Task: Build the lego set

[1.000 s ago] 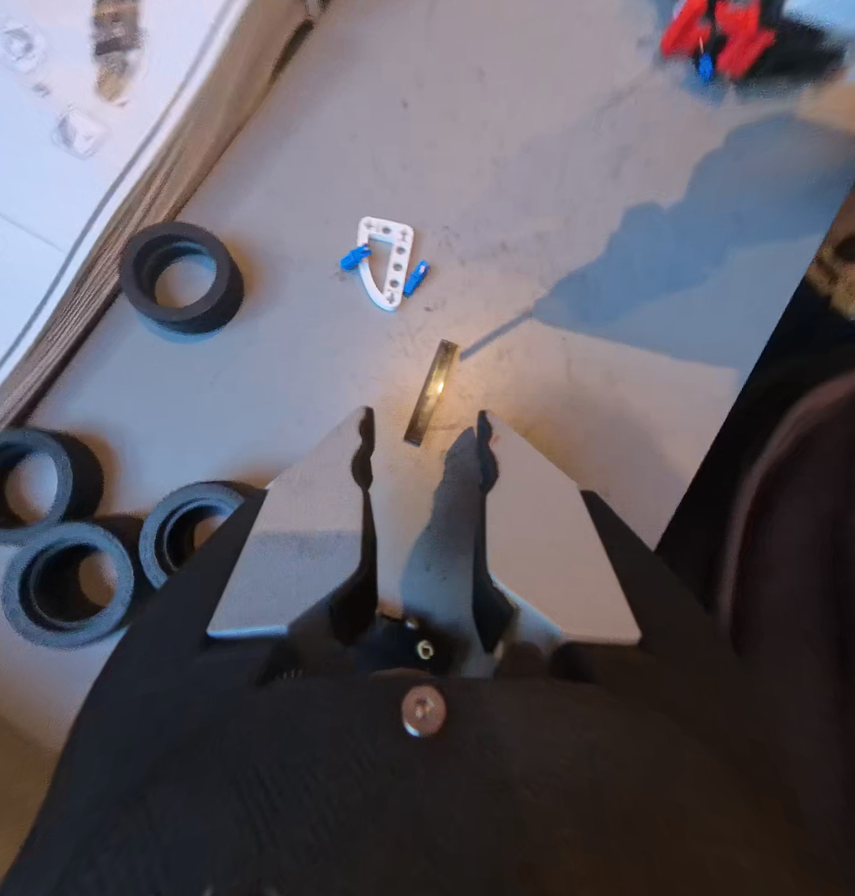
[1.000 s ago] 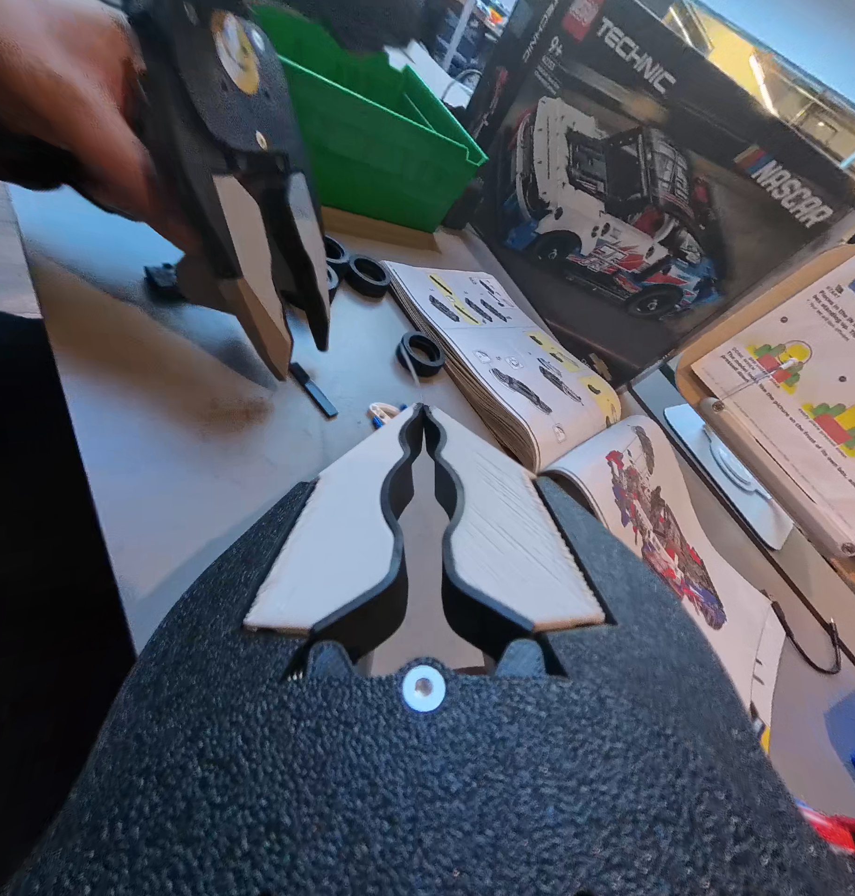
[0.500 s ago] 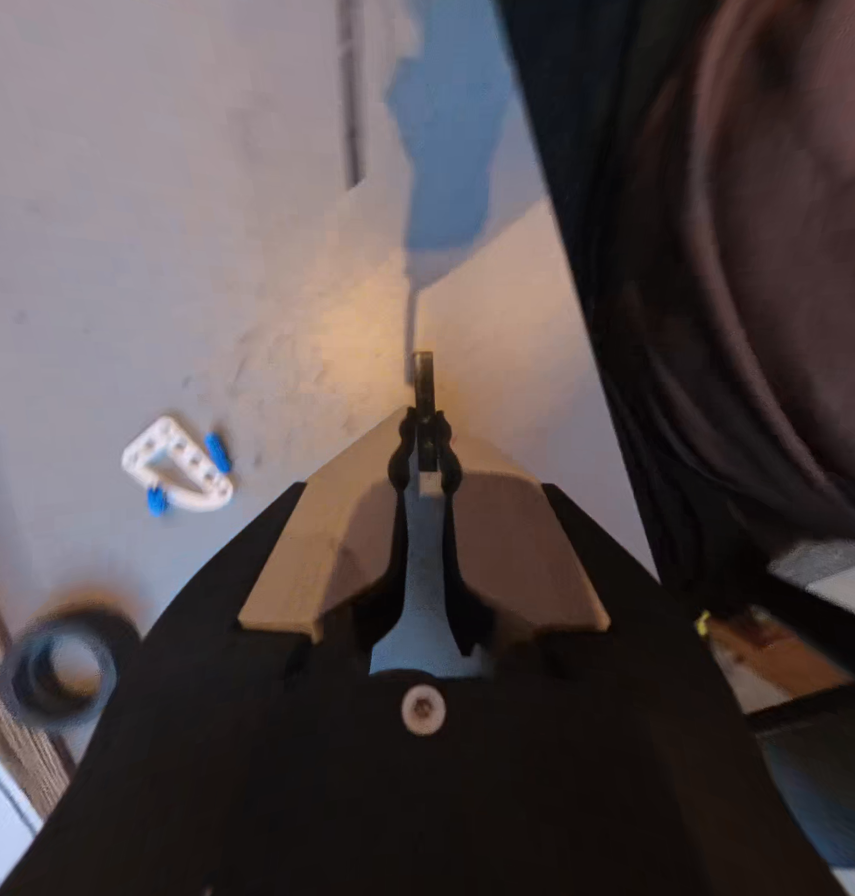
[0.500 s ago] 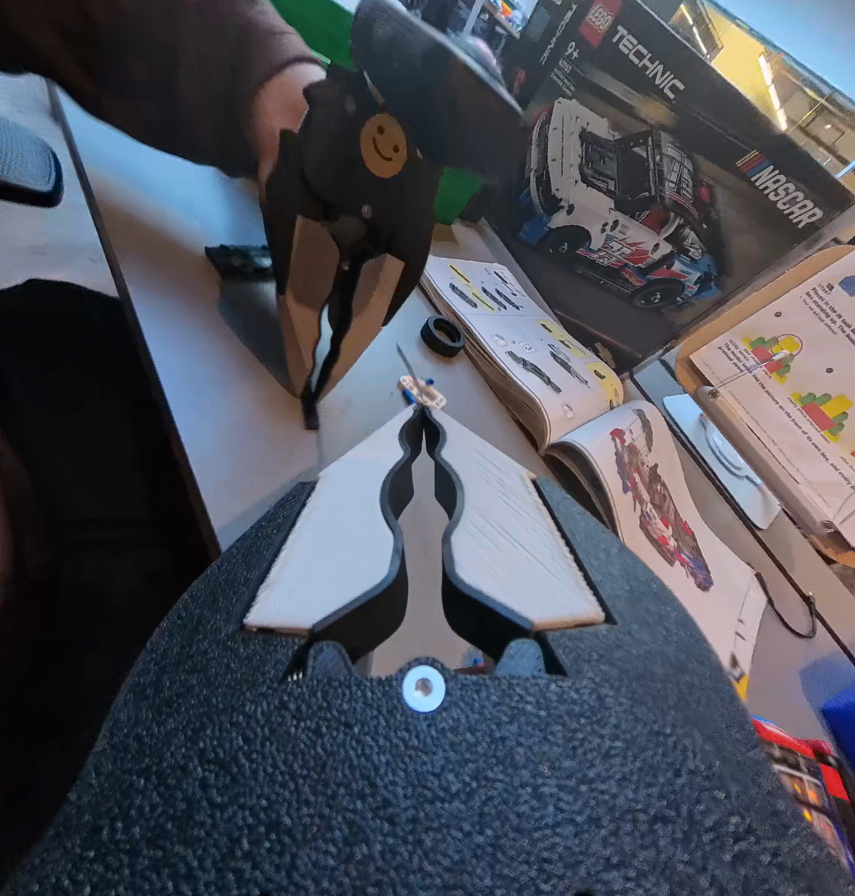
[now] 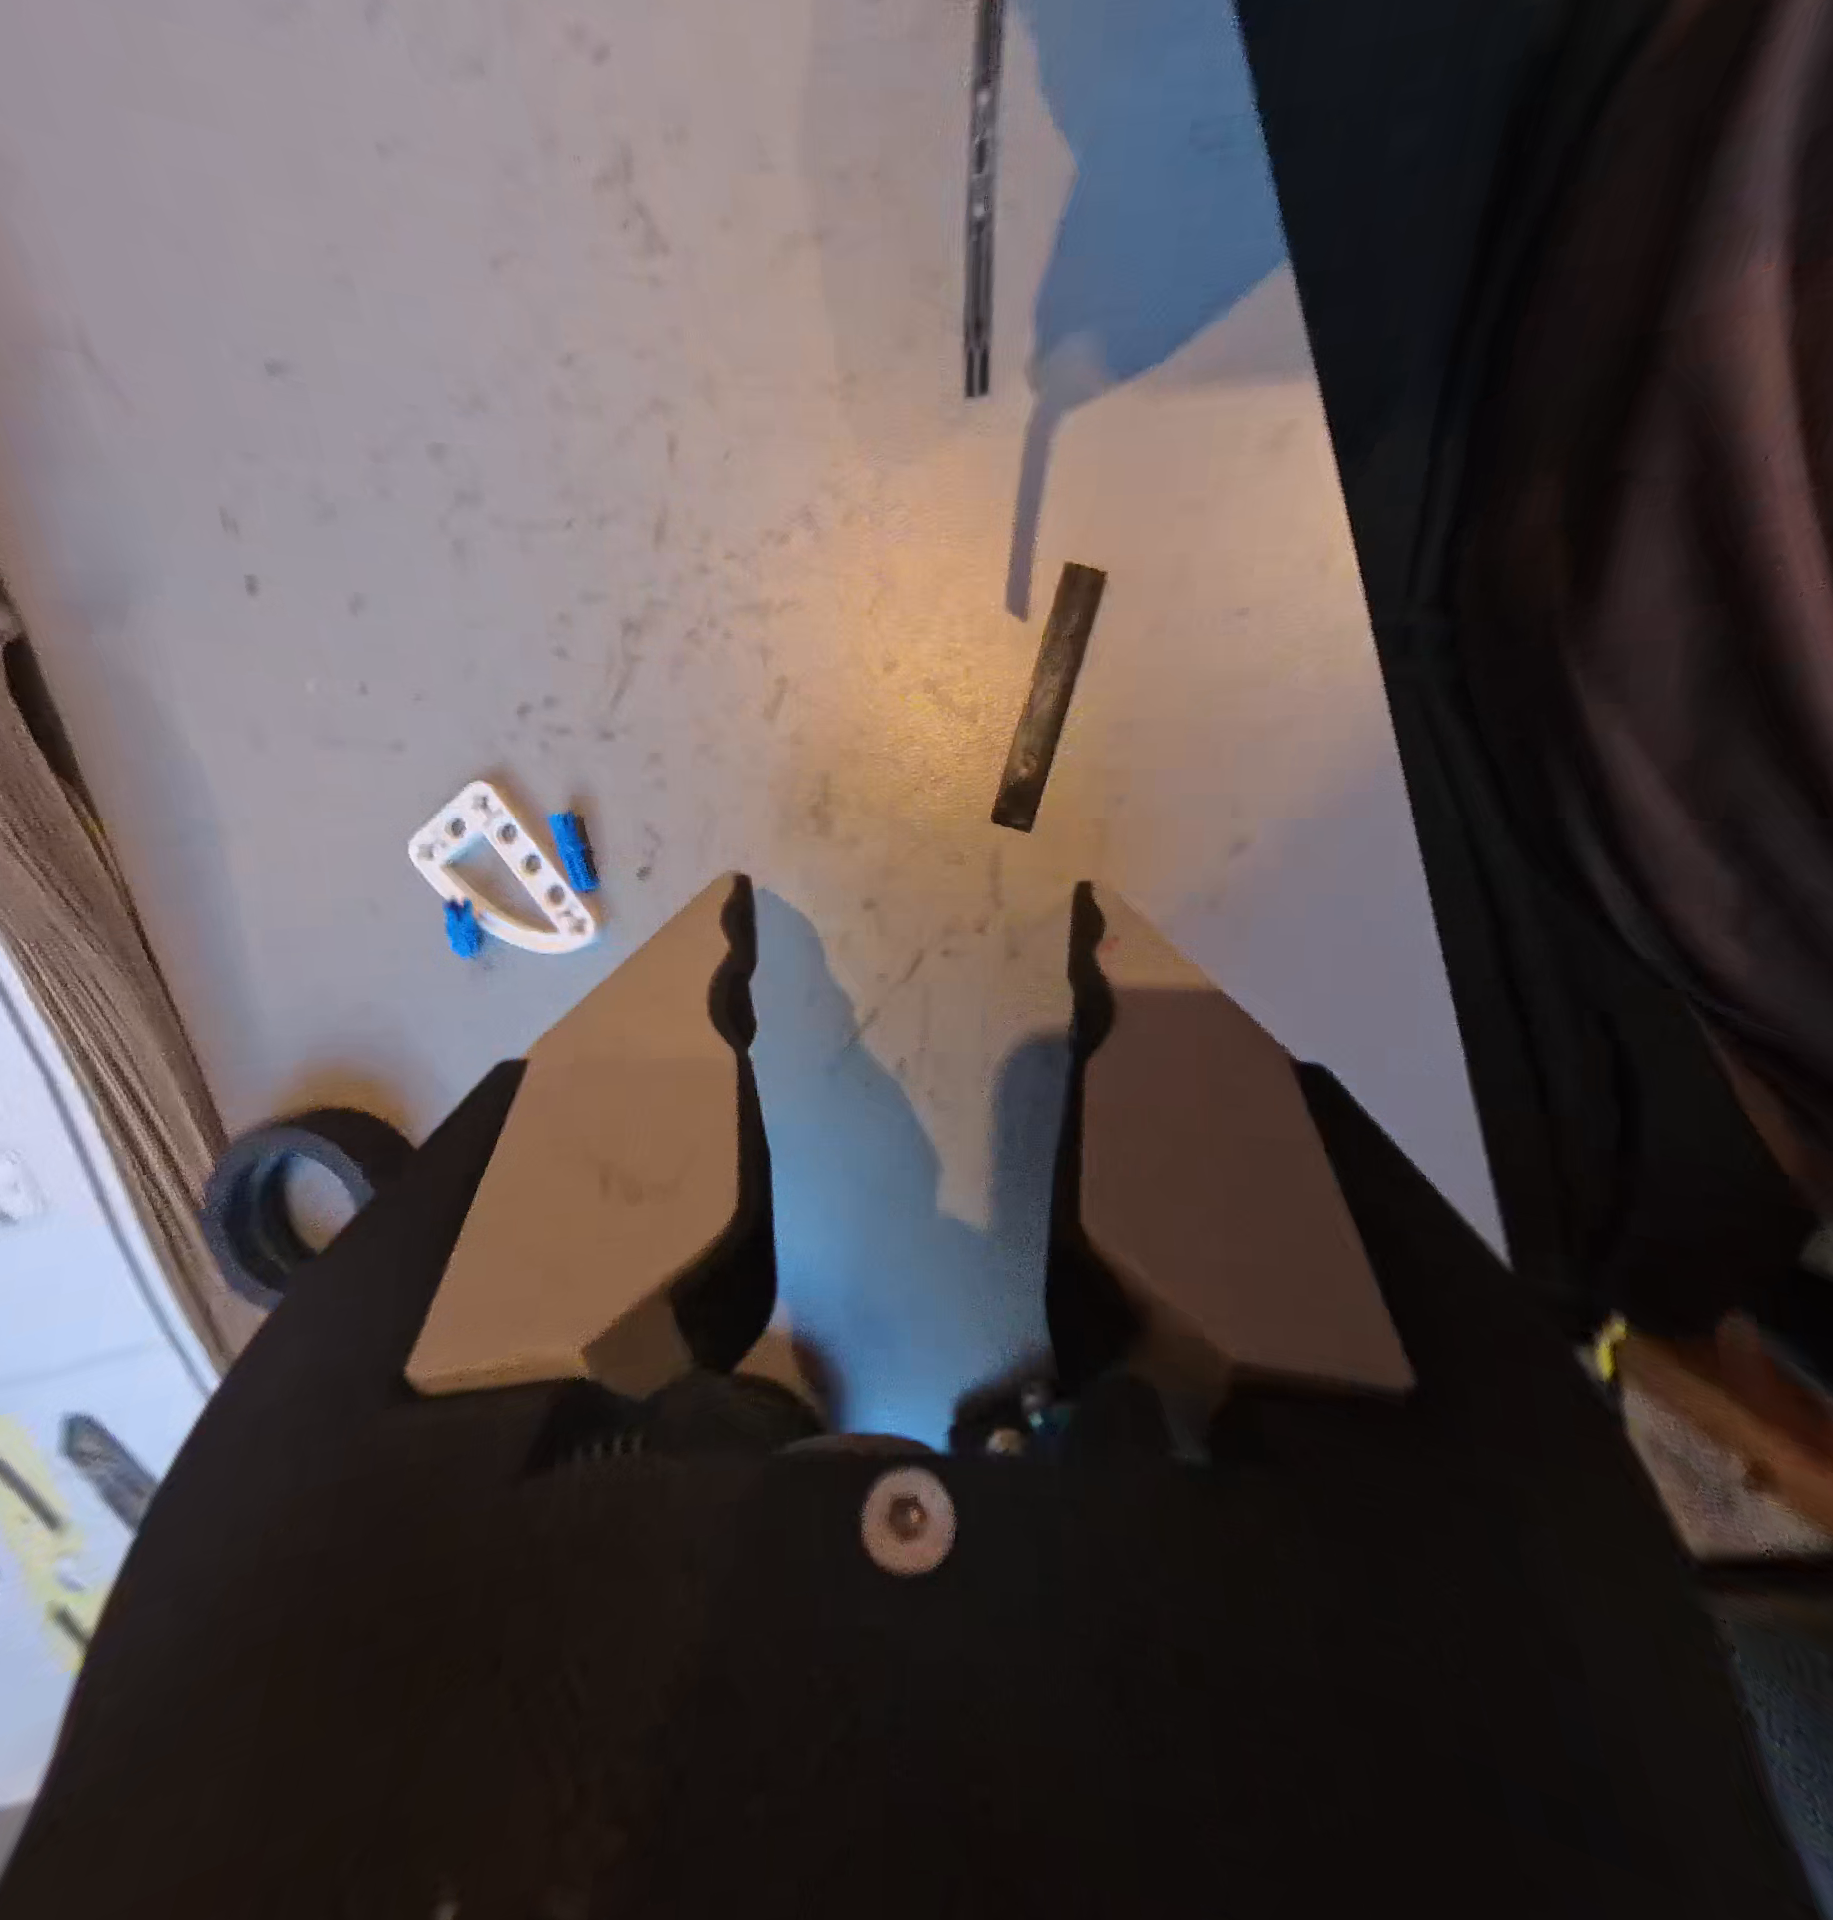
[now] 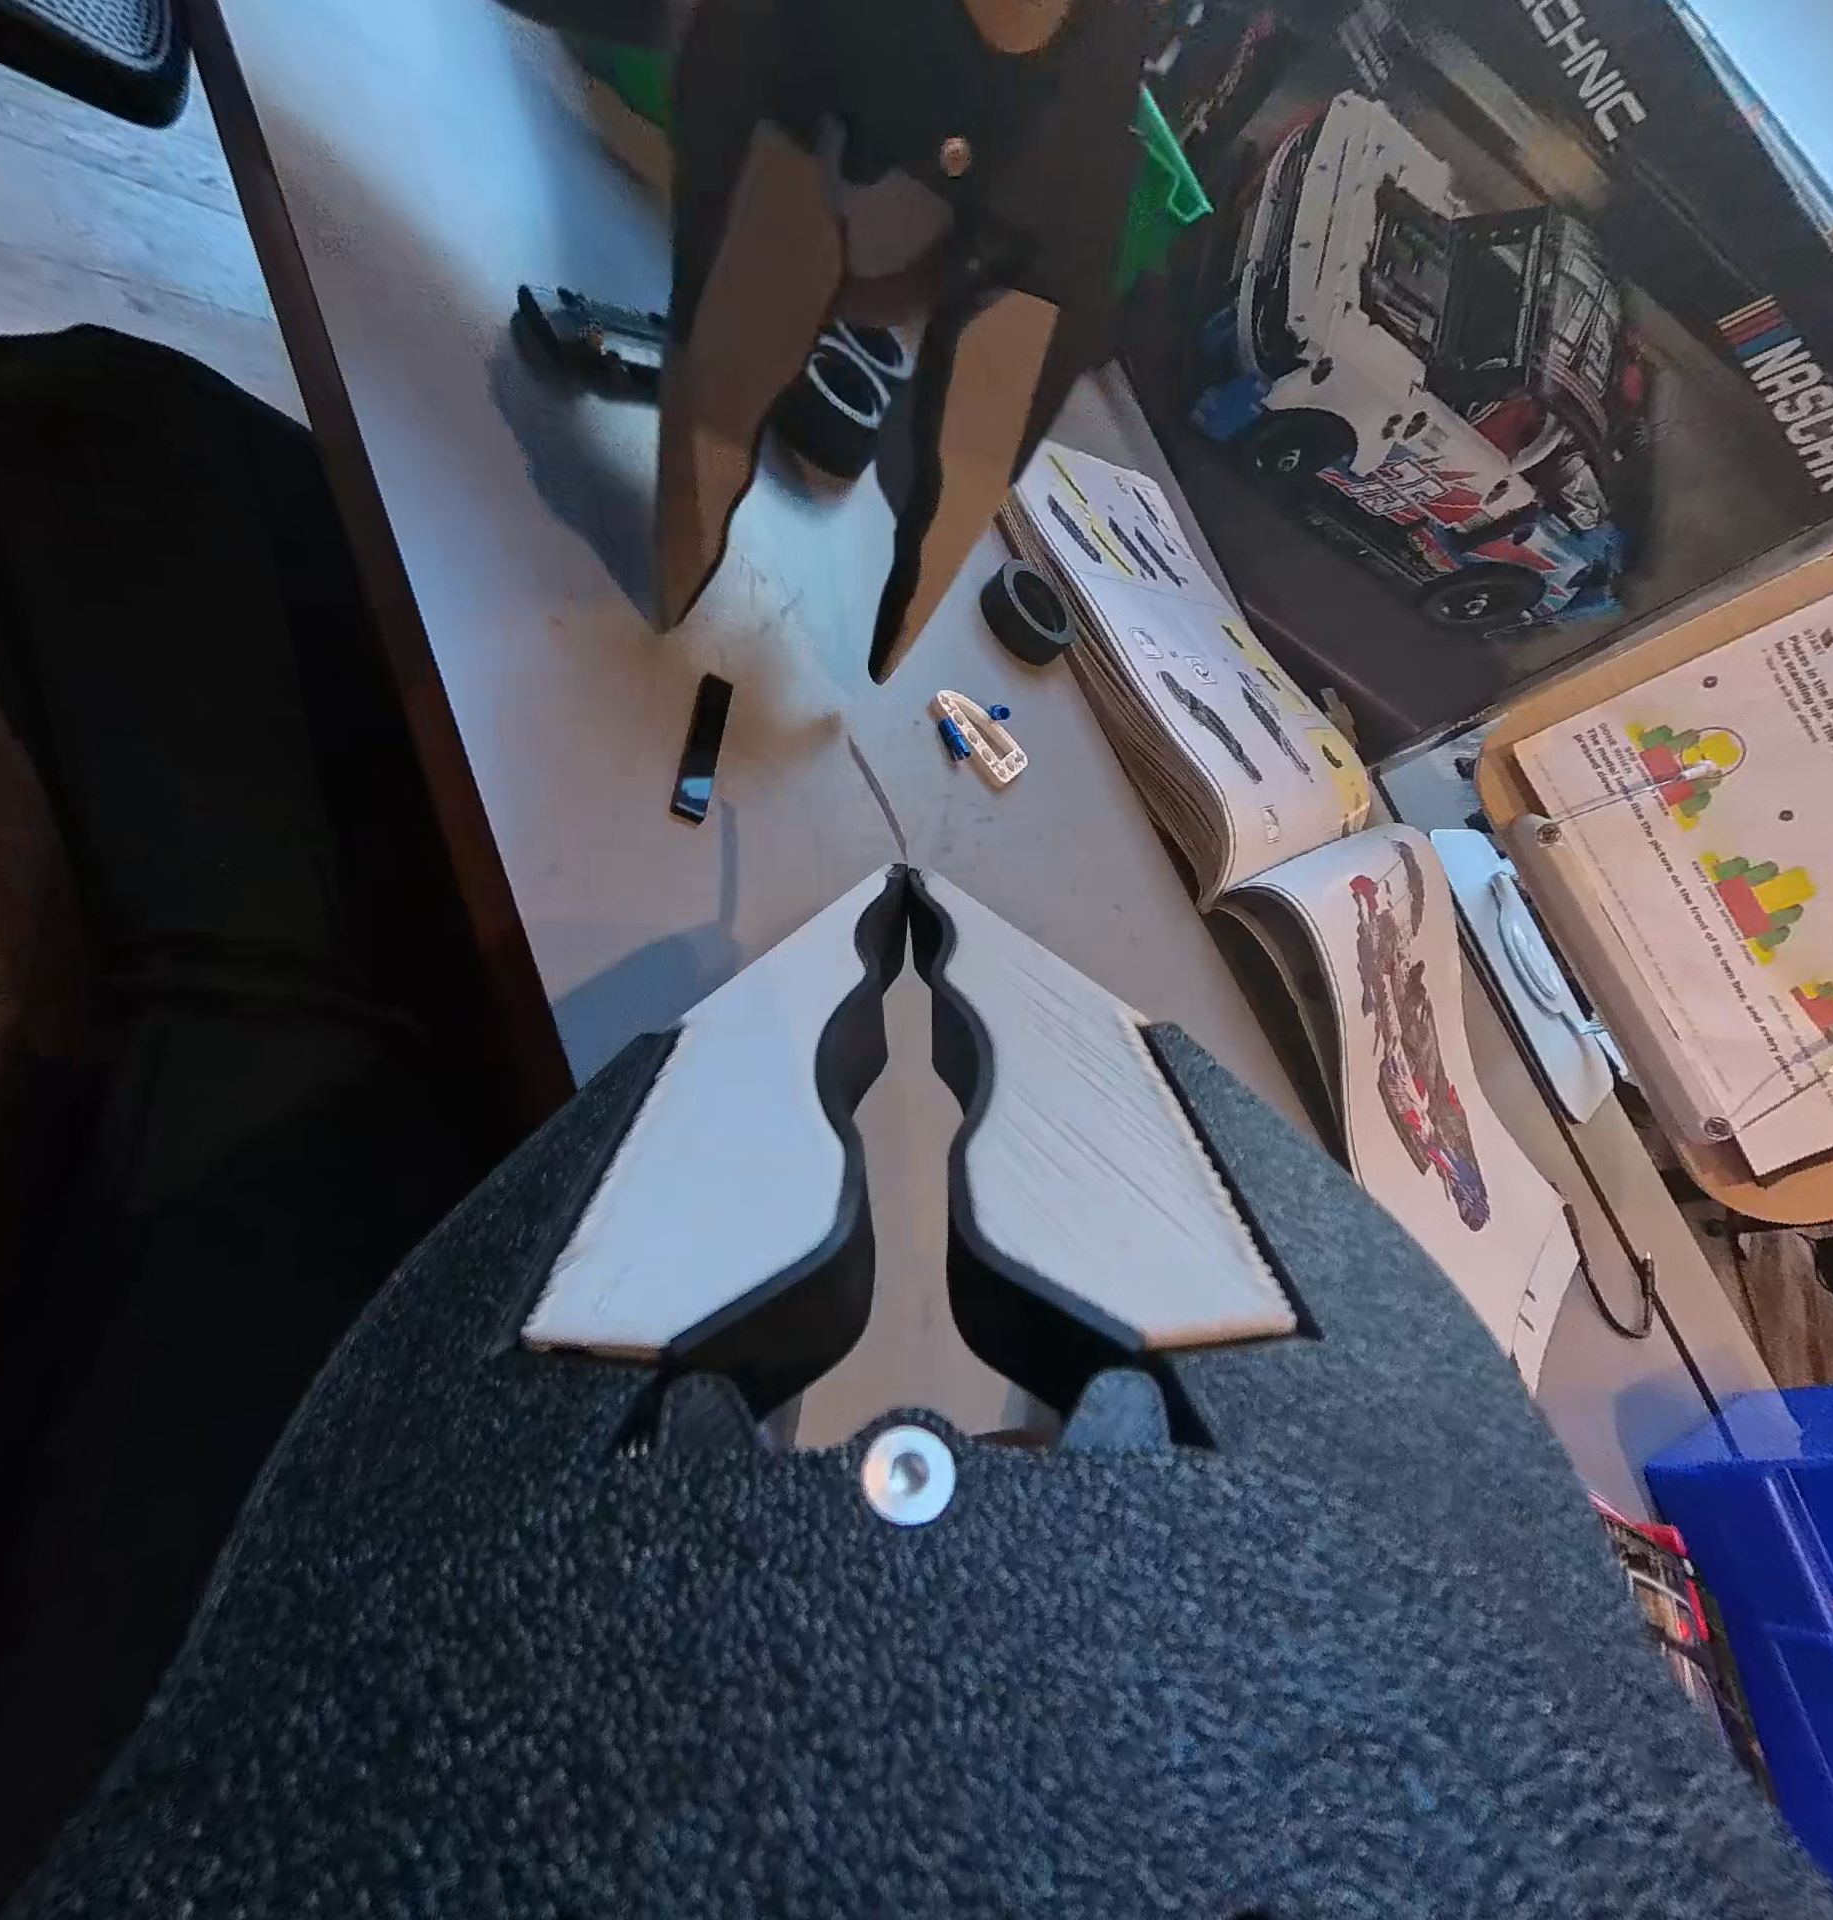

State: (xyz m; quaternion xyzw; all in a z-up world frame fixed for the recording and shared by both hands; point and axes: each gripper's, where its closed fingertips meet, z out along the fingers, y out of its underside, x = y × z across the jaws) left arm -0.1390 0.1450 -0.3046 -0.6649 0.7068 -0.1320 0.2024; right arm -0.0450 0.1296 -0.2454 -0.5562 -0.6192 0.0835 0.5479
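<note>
My left gripper (image 5: 910, 894) is open and empty, just above the grey table. It also shows in the right wrist view (image 6: 777, 639). A flat black lego bar (image 5: 1049, 696) lies on the table just ahead of its right fingertip, near the table edge, and shows in the right wrist view too (image 6: 704, 764). A white triangular piece with blue pins (image 5: 507, 883) lies to the left (image 6: 979, 738). My right gripper (image 6: 907, 878) is shut on a thin dark rod (image 6: 876, 800) that sticks out ahead of its tips. The rod also shows in the left wrist view (image 5: 979, 208).
A black tire (image 5: 278, 1205) lies beside the open instruction booklet (image 6: 1182, 707). More tires (image 6: 839, 405) and a black part (image 6: 590, 327) lie farther back. The set's box (image 6: 1514, 312), a green bin (image 6: 1161, 177) and a blue bin (image 6: 1785, 1507) stand around. A person's dark clothing (image 5: 1618, 623) is at the table edge. One gripper's finger ends stand about 12 cm off the other's.
My left gripper closed on the black bar half a second ago, then opened. The bar now lies flat on the table ahead of its tips. The right gripper stayed shut on the rod.
</note>
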